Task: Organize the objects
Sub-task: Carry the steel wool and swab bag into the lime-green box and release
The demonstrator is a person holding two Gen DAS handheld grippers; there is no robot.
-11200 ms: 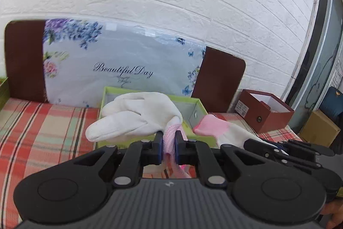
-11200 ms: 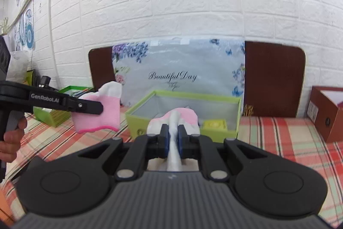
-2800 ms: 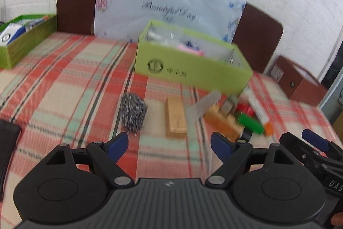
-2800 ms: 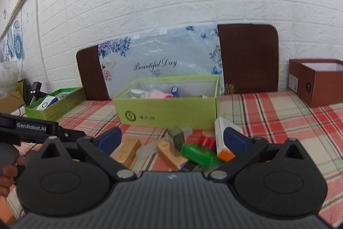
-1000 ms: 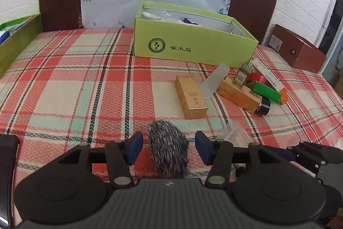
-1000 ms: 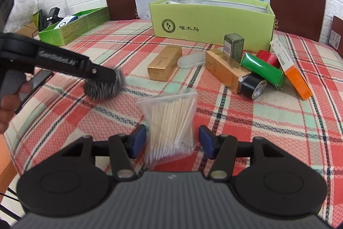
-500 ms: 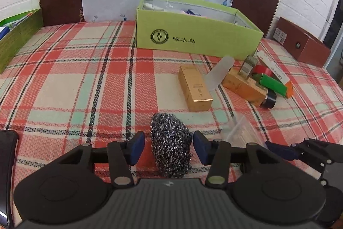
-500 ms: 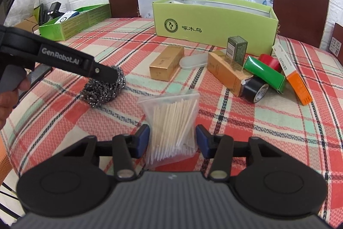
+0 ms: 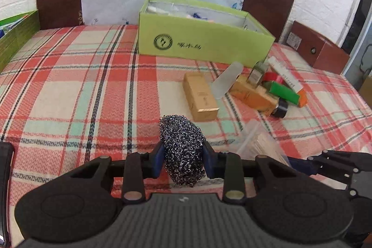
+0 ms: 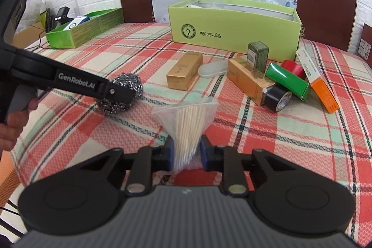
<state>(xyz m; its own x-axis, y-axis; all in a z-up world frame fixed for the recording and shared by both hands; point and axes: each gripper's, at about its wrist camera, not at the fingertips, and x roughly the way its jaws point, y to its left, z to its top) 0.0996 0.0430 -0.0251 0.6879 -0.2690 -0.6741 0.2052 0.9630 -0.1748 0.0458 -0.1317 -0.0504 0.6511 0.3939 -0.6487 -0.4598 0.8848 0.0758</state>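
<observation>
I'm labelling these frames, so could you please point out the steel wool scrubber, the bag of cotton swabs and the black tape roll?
Steel wool scrubber (image 9: 182, 145): left wrist view, middle of the ball.
Bag of cotton swabs (image 10: 189, 126): right wrist view, on the swabs.
Black tape roll (image 10: 275, 97): right wrist view, its outer side.

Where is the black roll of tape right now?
In the right wrist view, the black roll of tape lies on its side on the plaid tablecloth, right of centre, against the end of the long tan carton and below the green box.

Both wrist cameras look down, close, sharing the green box (image 9: 204, 43)
</observation>
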